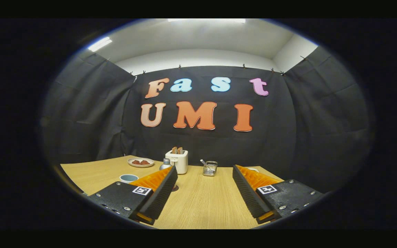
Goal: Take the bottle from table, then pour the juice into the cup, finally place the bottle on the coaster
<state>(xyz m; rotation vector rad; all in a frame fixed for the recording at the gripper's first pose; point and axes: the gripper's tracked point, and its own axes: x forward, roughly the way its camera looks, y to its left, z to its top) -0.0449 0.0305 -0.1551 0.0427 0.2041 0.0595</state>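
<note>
Bottle [165, 164] stood on the surface [202, 199] beside the toaster [177, 161], beyond the left finger. Claw [205, 187] was spread wide, gripping nothing. Cup [128, 178] sat nearby.

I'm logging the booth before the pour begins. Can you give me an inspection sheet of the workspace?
Surface: wooden table, bare between the fingers.
Job's things: bottle upright beyond the left finger, beside the toaster; cup left of that finger; a dark round edge, possibly the coaster, peeks out by the left finger.
Clutter: toaster with toast; plate with food; wire basket.
Grippers: gripper open, holding nothing.
Cables: nothing seen.
Surroundings: black cloth wall, white ceiling with lights.
</note>
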